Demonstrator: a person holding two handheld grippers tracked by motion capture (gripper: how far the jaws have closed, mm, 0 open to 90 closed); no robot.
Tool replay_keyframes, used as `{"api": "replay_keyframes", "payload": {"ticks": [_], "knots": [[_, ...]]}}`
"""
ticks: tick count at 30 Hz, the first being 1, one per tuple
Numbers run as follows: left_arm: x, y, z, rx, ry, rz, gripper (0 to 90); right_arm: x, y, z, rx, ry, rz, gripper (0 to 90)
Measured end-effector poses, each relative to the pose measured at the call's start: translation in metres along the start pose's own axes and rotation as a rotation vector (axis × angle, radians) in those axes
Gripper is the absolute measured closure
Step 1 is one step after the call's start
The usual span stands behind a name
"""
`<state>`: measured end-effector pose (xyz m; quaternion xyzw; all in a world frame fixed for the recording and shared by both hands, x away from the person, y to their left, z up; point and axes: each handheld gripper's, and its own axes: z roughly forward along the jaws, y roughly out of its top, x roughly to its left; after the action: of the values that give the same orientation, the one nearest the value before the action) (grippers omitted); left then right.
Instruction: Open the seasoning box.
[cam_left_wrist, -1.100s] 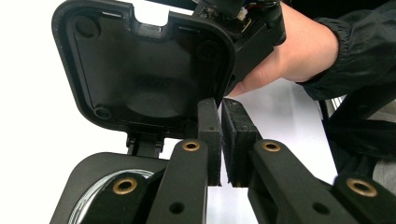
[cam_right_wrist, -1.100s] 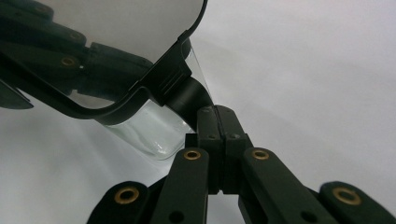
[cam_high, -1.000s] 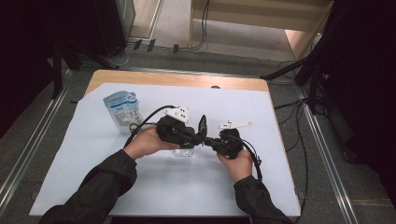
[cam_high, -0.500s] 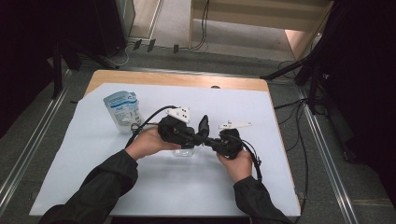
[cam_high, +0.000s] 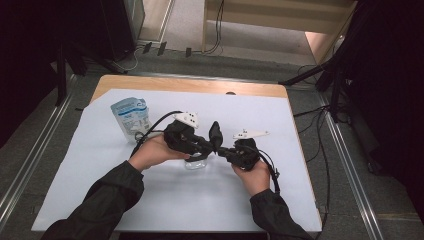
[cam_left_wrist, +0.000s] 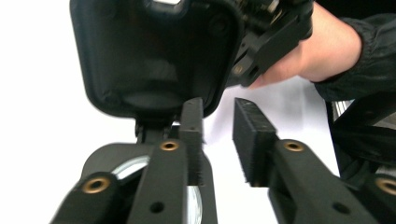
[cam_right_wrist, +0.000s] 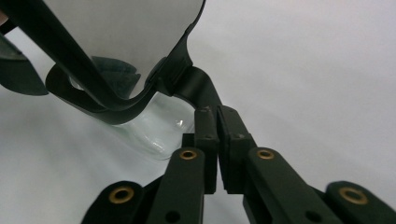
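Clear jar (cam_high: 196, 163) mostly hidden under the two tongs where they meet, black lid (cam_left_wrist: 154, 56) close up and blurry, top cut off by the picture edge, words on the white pouch (cam_high: 131, 116) behind the jar too small to read

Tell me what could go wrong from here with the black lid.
The left hand-held gripper has just been opening, with nothing between its jaws, so the black lid is held by the right hand-held gripper alone and may swing or slip. The clear container under it could be tipped.
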<state>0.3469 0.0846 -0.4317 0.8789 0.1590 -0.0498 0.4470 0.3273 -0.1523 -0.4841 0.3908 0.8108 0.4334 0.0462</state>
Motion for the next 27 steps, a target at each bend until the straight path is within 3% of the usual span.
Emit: {"api": "replay_keyframes", "payload": {"ticks": [2, 4, 11, 19, 27], "knots": [[0.003, -0.001, -0.003, -0.007, -0.017, -0.029, 66.3, -0.002, 0.000, -0.002, -0.007, -0.004, -0.004, 86.2], [0.005, -0.003, -0.008, -0.007, -0.004, -0.053, 59.4, -0.005, 0.001, -0.006, -0.020, -0.010, -0.012, 80.5], [0.004, -0.009, -0.024, -0.032, 0.063, -0.095, 48.1, -0.010, 0.001, -0.011, -0.038, 0.003, -0.009, 68.1], [-0.001, -0.022, -0.043, -0.059, 0.115, -0.100, 41.5, -0.010, 0.000, -0.018, -0.052, 0.007, -0.033, 61.8], [-0.001, -0.040, -0.061, -0.033, 0.178, -0.157, 39.2, -0.013, -0.003, -0.028, -0.072, 0.022, -0.031, 58.8]]}}
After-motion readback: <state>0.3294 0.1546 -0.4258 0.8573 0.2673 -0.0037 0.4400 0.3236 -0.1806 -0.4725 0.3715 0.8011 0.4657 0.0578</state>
